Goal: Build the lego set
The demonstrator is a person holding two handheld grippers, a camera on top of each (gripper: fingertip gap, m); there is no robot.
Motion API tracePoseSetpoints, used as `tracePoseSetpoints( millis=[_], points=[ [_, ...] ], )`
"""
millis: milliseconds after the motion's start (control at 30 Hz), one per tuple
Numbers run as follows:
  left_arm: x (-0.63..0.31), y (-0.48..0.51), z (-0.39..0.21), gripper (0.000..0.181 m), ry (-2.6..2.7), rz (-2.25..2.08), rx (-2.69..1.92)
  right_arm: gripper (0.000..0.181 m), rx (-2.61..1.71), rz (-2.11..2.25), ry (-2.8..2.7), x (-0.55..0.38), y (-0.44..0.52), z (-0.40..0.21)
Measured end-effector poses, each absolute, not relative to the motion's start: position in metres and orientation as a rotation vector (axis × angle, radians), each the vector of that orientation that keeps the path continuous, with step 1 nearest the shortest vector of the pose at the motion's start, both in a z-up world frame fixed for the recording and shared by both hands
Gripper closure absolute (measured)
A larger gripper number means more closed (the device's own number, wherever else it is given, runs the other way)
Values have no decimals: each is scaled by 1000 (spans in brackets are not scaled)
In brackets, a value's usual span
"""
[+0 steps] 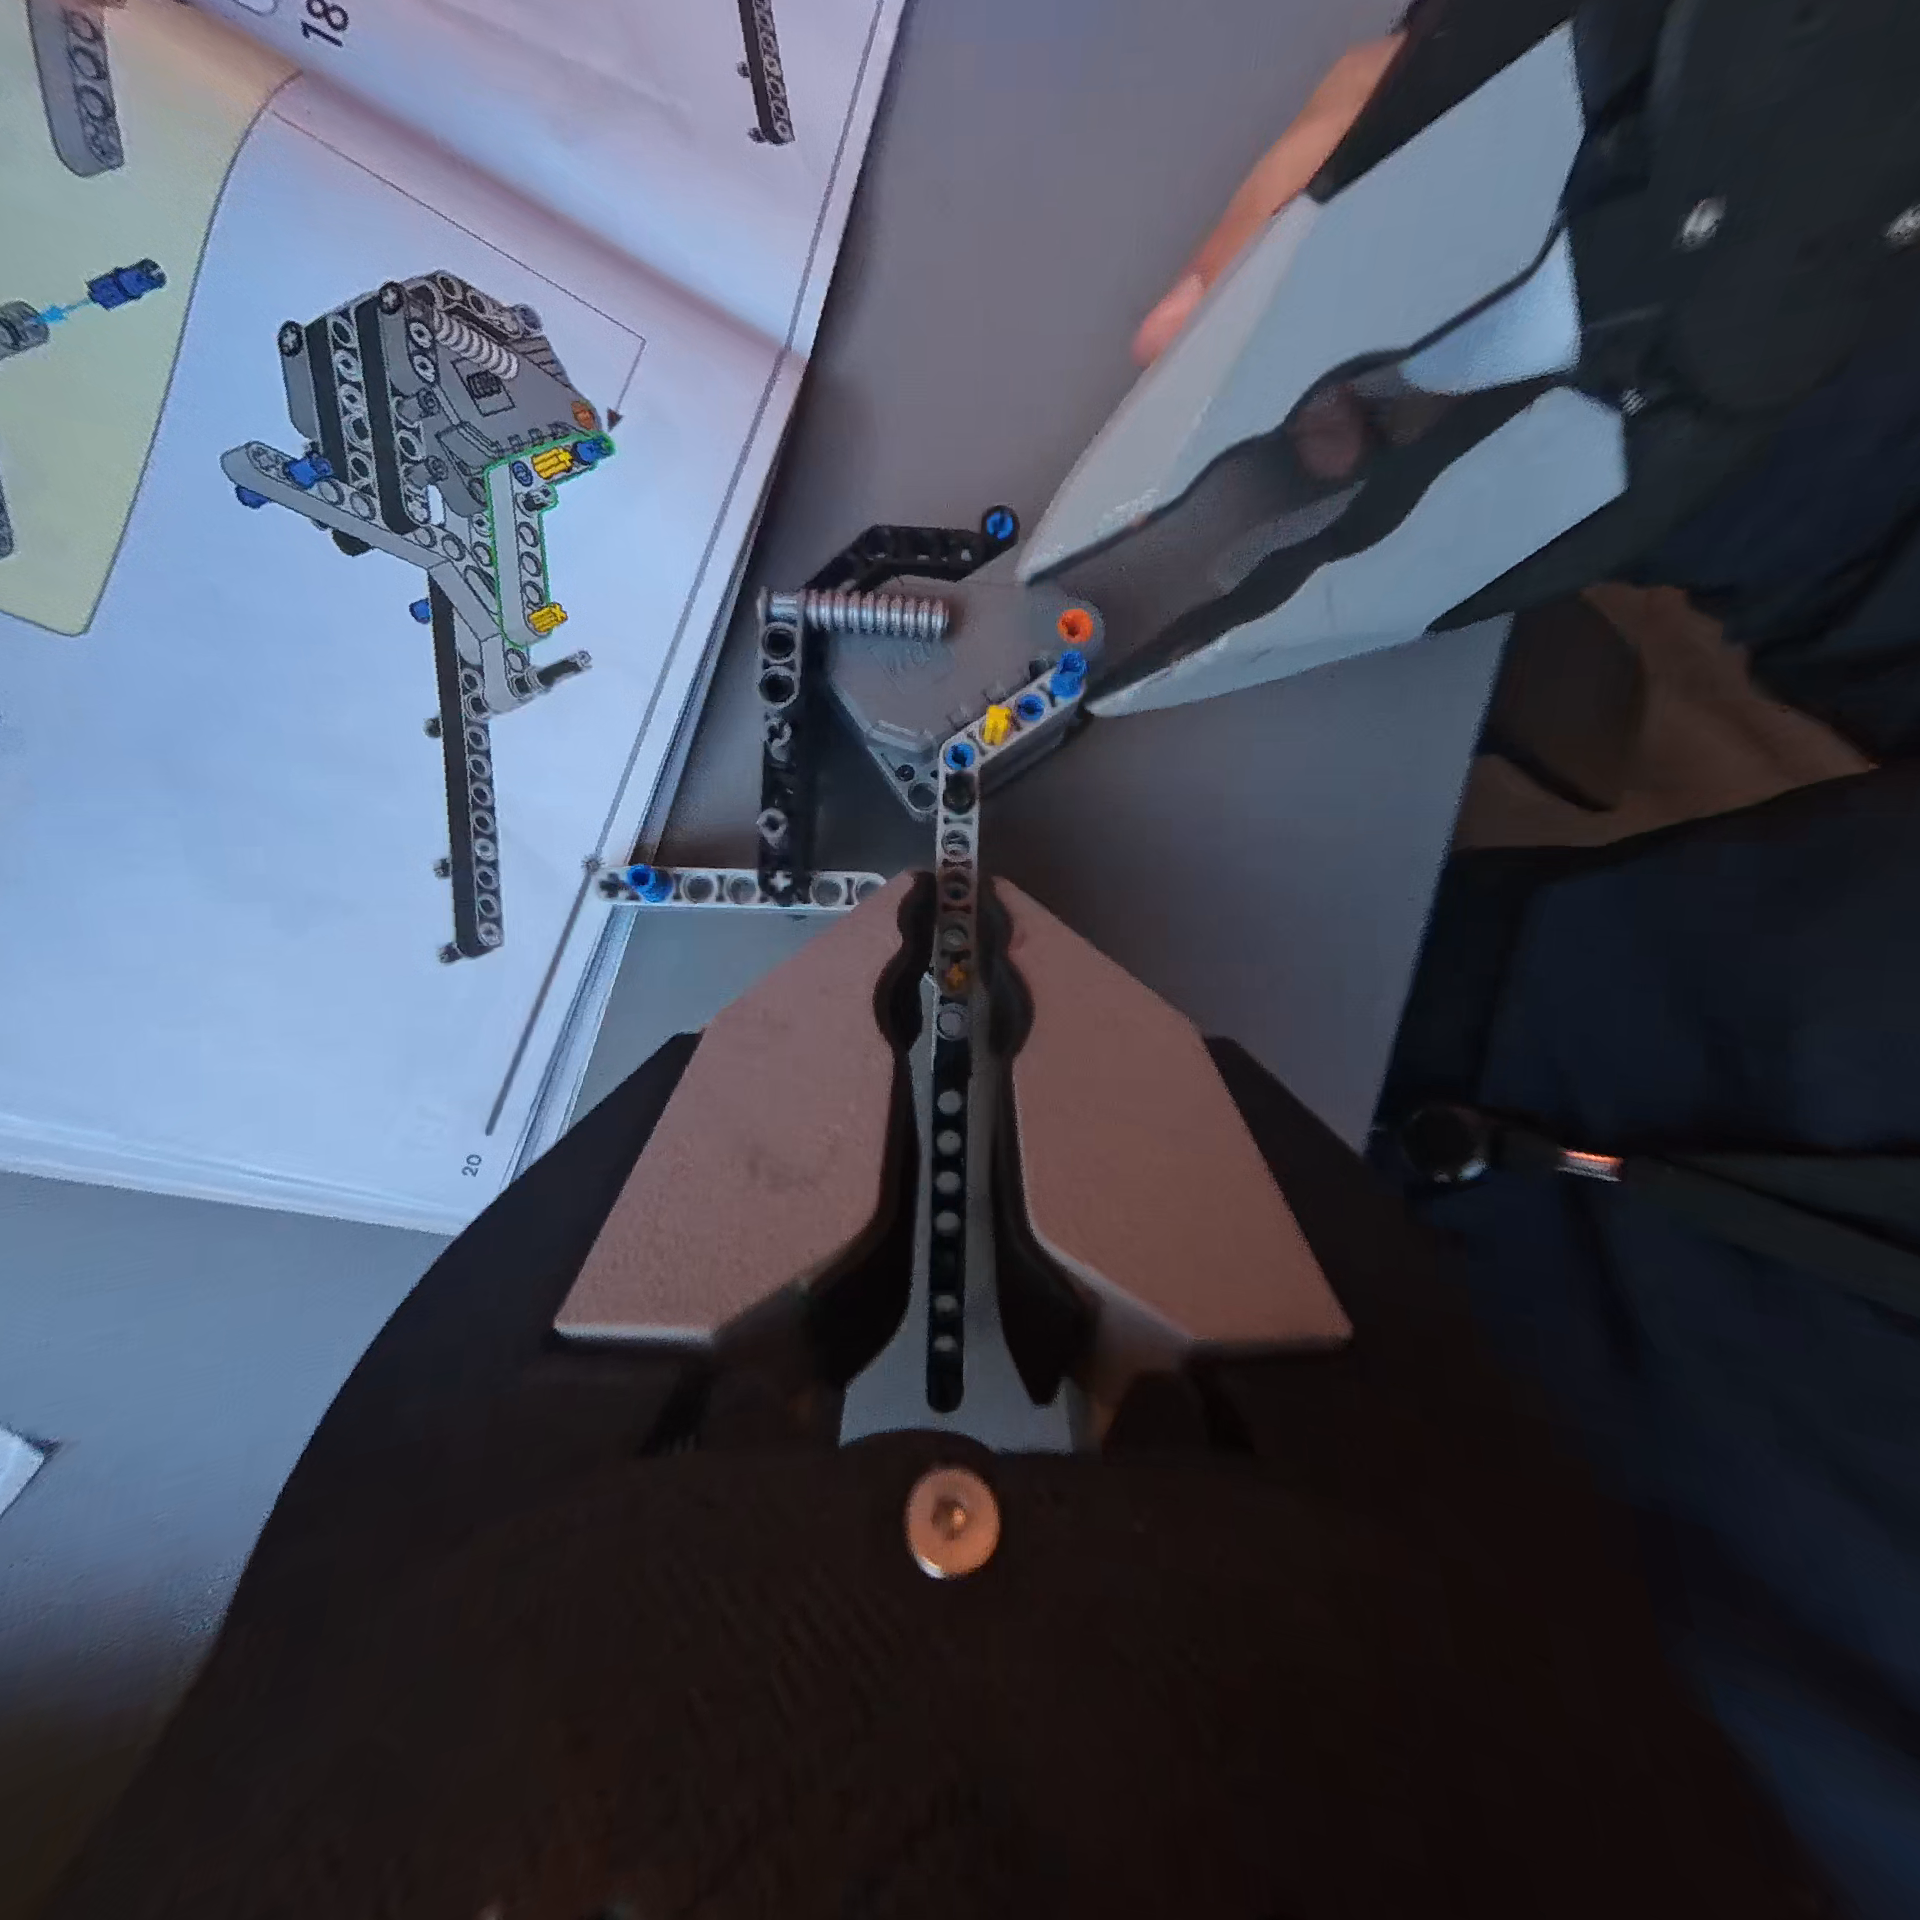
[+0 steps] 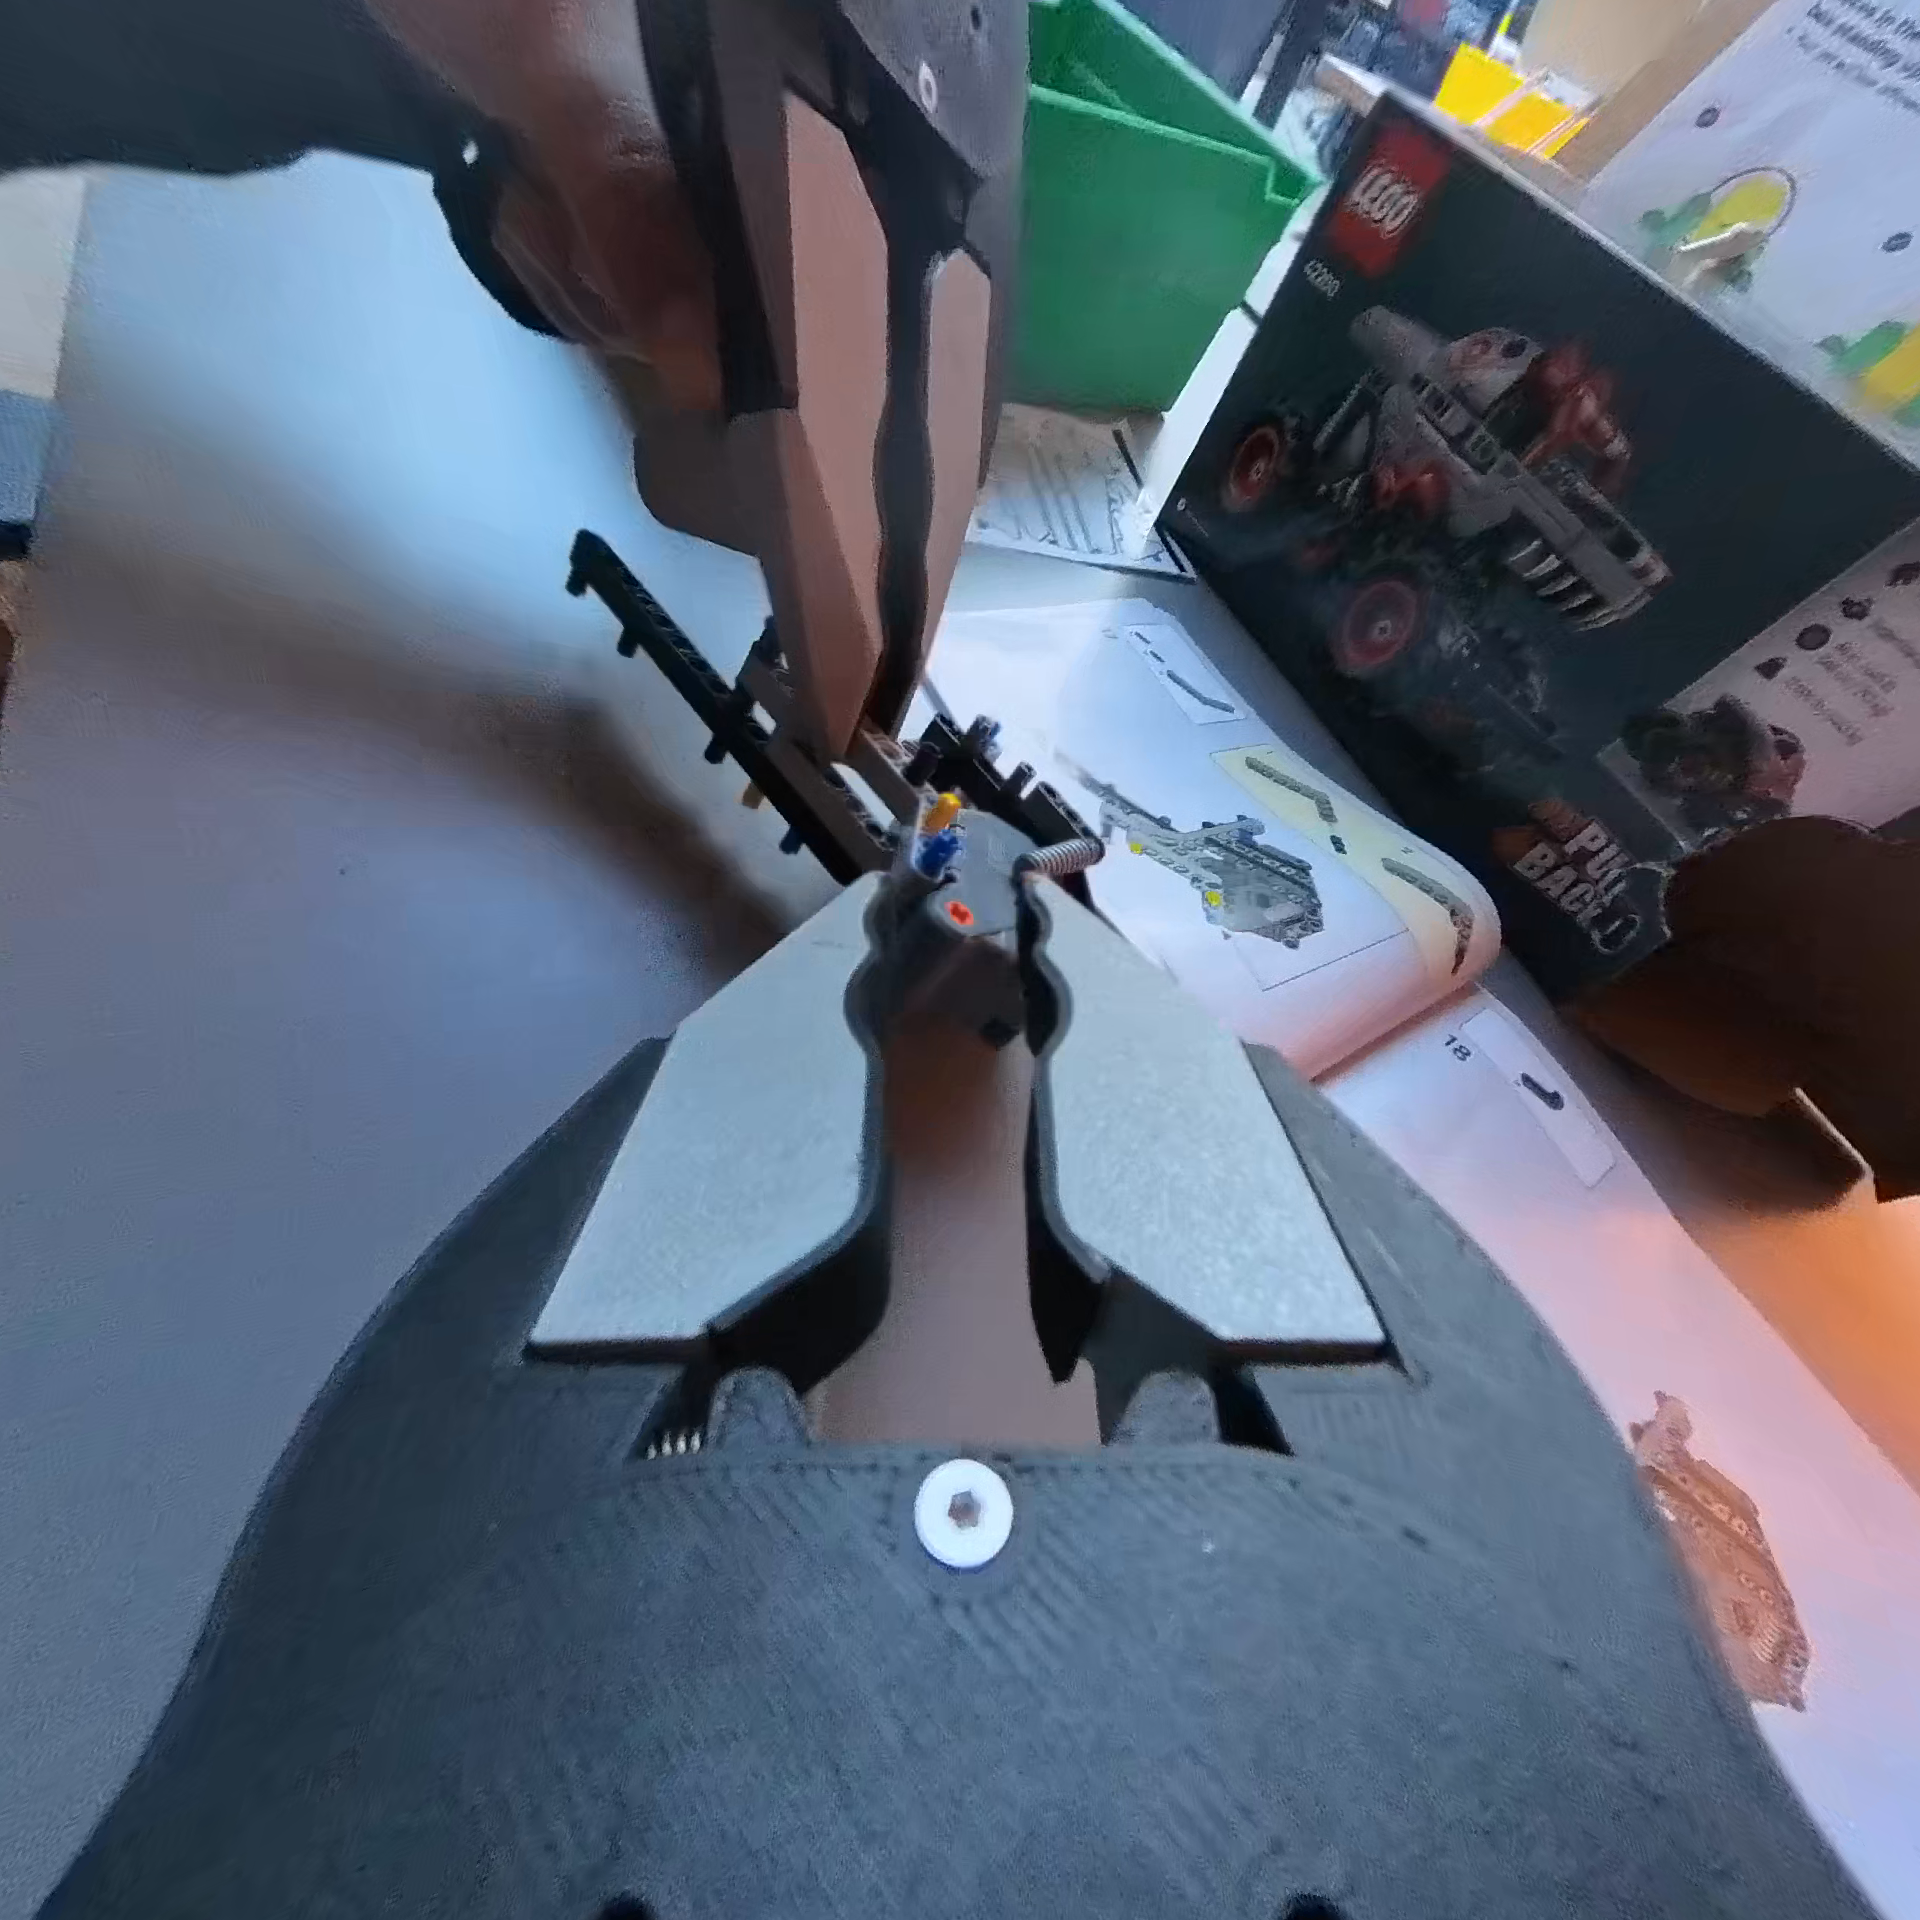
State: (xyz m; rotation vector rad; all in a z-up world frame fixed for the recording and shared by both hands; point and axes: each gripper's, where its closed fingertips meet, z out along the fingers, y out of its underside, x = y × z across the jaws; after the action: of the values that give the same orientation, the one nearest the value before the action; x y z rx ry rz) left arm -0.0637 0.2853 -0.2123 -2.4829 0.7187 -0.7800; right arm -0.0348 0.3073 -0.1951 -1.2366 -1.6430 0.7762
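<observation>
The partly built lego assembly [image 1: 894,675] is a grey block with a metal spring [image 1: 878,613], black beams, and blue and yellow pins. My left gripper [image 1: 954,904], with brown pads, is shut on the assembly's grey bent beam [image 1: 958,831]; a black beam runs back between its fingers. My right gripper [image 1: 1070,639], with grey pads, comes in from the upper right and is shut on the block's corner by an orange pin. In the right wrist view the right gripper [image 2: 951,904] clamps the grey block [image 2: 977,904], and the left gripper [image 2: 857,738] reaches down from above.
The open instruction booklet [image 1: 312,623] lies on the grey table [image 1: 1195,935] to the left; it also shows in the right wrist view [image 2: 1247,831]. The lego box [image 2: 1507,520] and a green bin [image 2: 1122,260] stand behind. A person's dark clothing [image 1: 1662,1039] fills the right. There is about 5 cm between the tips of the two grippers.
</observation>
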Motion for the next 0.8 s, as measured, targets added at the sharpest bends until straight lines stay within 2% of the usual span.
tracePoseSetpoints(
  millis=[167, 400, 667, 800],
  points=[
    [-68, 288, -199, 175, 614, -1102, -2522, 152, -1223, 866, -1564, -32, 308, -180],
    [-71, 290, -193, 175, 440, -1461, -2471, 153, -1205, 887, -1550, -30, 306, -175],
    [-72, 297, -194, 175, 330, -1492, -2462, 151, -1213, 896, -1595, -34, 302, -183],
    [-73, 308, -193, 174, 219, -1490, -2471, 145, -1227, 875, -1591, -37, 307, -184]
  ],
)
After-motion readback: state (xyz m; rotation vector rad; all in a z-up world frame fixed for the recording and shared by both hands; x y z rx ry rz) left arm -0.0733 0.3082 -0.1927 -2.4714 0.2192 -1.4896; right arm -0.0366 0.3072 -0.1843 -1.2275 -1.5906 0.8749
